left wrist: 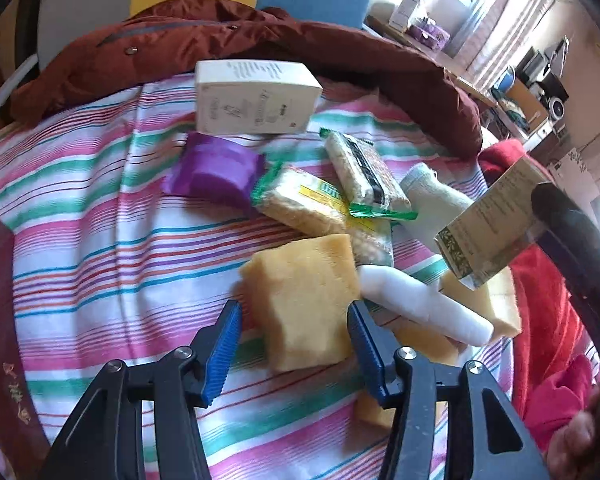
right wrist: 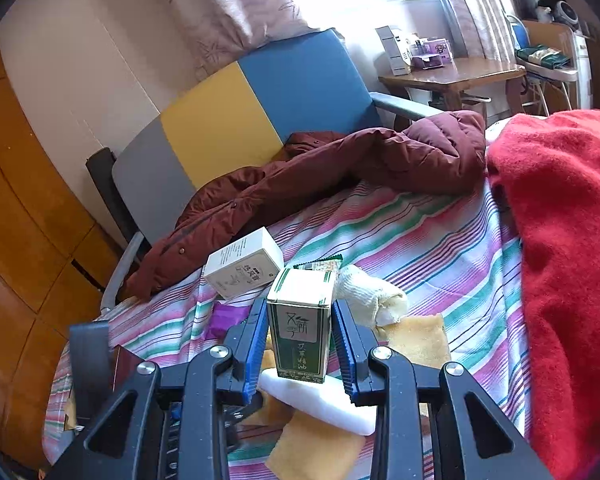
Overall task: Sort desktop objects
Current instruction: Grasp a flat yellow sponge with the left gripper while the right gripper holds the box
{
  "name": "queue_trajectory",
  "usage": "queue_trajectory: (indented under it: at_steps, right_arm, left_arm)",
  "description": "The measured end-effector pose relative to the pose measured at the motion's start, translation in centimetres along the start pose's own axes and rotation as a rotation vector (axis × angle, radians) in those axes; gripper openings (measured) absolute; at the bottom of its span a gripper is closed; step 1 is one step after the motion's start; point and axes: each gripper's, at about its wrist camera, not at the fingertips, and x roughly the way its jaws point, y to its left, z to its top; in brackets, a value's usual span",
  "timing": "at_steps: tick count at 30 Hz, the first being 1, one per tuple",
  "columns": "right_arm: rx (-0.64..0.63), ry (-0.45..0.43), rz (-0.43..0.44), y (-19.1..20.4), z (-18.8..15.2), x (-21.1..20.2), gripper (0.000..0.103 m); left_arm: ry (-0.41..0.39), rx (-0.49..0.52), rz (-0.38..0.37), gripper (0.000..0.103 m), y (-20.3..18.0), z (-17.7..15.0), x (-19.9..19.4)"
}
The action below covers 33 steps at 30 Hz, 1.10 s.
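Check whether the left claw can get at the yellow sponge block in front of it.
Probably yes: the left claw stands open around the yellow sponge block, which lies on top of the pile, nothing covering it.

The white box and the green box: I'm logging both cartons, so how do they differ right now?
The white box lies on the striped sheet, untouched; the green box is clamped in the right gripper, off the sheet. The white box is plain and pale; the green box bears dark green print. Both are small cartons.

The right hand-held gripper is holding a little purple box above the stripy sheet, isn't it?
Not quite. The little box clamped in the right hand-held gripper is green and white, not purple, as the right wrist view shows. It is indeed held above the stripy sheet.
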Motion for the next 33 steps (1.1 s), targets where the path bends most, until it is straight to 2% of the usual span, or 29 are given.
queue_trajectory:
  at_steps: [5, 9, 12, 15, 21, 33]
  right_arm:
    - [-0.003, 0.017, 0.003, 0.1, 0.0, 0.3, 0.033]
    - [-0.023, 0.021, 0.000, 0.5, -0.1, 0.5, 0.033]
    - [-0.025, 0.021, -0.004, 0.5, -0.1, 0.5, 0.033]
    - [-0.029, 0.022, -0.001, 0.5, -0.1, 0.6, 0.033]
    - [-0.073, 0.024, 0.009, 1.2, -0.4, 0.7, 0.033]
    - [-0.176, 0.072, 0.078, 3.5, -1.5, 1.1, 0.033]
  left_arm:
    - [-0.033, 0.022, 0.013, 0.061, -1.2, 0.3, 0.4]
    - [-0.014, 0.048, 0.047, 0.064, -1.8, 1.1, 1.6]
    - [-0.004, 0.064, 0.088, 0.064, -1.9, 1.2, 2.6]
    - [-0.039, 0.116, 0.108, 0.058, -1.9, 0.4, 2.1]
    - [-0.079, 0.096, 0.105, 0.056, -0.7, -1.2, -0.4]
    - [-0.219, 0.091, 0.109, 0.056, 0.5, -3.3, -8.5]
